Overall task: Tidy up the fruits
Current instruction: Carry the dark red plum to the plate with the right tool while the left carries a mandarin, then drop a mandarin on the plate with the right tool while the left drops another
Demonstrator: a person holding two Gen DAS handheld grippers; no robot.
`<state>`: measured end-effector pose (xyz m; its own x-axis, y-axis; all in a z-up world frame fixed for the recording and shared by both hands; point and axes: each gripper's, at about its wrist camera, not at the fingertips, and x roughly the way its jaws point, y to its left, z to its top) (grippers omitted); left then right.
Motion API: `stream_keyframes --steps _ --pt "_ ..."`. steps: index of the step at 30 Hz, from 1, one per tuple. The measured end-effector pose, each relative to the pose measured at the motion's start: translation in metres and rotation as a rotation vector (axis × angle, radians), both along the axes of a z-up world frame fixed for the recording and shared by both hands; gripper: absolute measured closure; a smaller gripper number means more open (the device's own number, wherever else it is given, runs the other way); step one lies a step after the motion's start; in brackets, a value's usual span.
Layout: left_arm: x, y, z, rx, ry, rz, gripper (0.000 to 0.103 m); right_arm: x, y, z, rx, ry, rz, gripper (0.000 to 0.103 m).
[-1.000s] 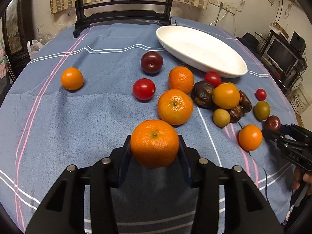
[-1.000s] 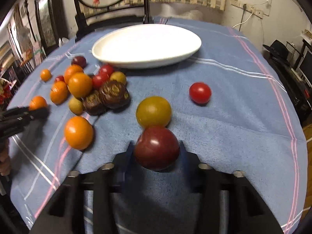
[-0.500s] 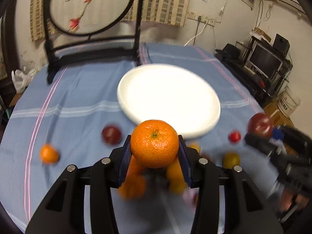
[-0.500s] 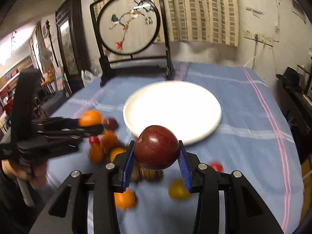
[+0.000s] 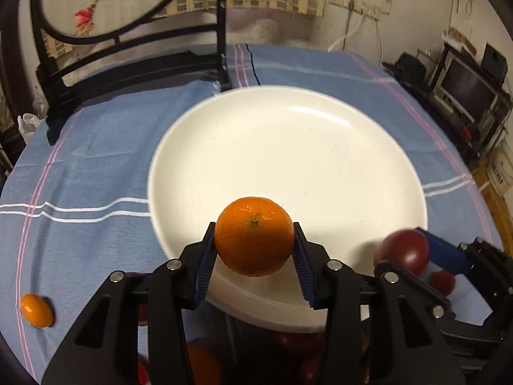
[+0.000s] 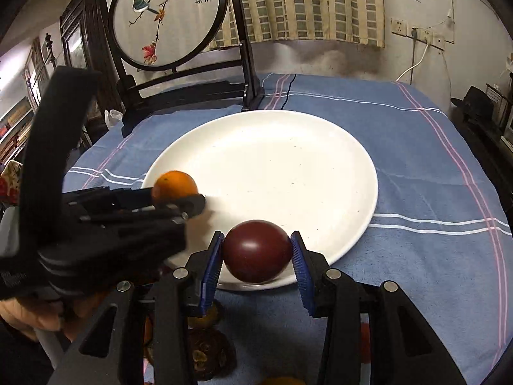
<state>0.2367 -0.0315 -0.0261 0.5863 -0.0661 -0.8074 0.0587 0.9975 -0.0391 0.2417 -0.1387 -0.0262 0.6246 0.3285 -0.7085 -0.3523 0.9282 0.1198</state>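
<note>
My left gripper (image 5: 254, 253) is shut on an orange mandarin (image 5: 254, 235) and holds it over the near rim of the empty white plate (image 5: 288, 147). My right gripper (image 6: 256, 263) is shut on a dark red plum (image 6: 256, 251) and holds it over the plate's (image 6: 272, 173) near edge. Each gripper shows in the other's view: the plum (image 5: 402, 250) at the right, the mandarin (image 6: 174, 187) at the left. The other fruits lie below the grippers, mostly hidden.
A small orange fruit (image 5: 37, 309) lies on the blue striped tablecloth (image 5: 96, 160) at the far left. A black framed screen stand (image 6: 173, 41) stands behind the plate. Dark wrinkled fruits (image 6: 205, 353) and a red tomato (image 5: 444, 282) lie under the grippers.
Both grippers have lifted their fruits off the cloth and carried them forward to the plate. The plate now fills both views and the loose fruits have dropped out of sight.
</note>
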Motion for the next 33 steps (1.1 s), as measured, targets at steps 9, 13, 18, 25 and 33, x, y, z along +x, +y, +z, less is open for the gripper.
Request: stream_keyframes --steps 9,13,18,25,33 --pt "-0.021 0.010 0.022 0.019 -0.104 0.032 0.021 -0.017 -0.013 -0.001 0.021 -0.022 -0.026 0.035" --pt "-0.049 0.024 0.040 0.007 -0.160 0.040 0.016 -0.030 -0.012 0.008 0.026 -0.039 0.006 0.034" --pt "-0.086 0.056 0.043 0.000 -0.200 0.081 0.009 -0.059 -0.010 0.011 0.059 -0.005 0.084 0.029" --pt "-0.107 0.088 0.035 0.000 -0.179 0.129 0.008 -0.119 -0.005 0.010 0.065 0.031 0.183 0.029" --pt "-0.117 0.093 0.020 0.024 -0.131 0.137 0.007 -0.141 0.017 -0.015 -0.042 0.084 0.186 0.032"
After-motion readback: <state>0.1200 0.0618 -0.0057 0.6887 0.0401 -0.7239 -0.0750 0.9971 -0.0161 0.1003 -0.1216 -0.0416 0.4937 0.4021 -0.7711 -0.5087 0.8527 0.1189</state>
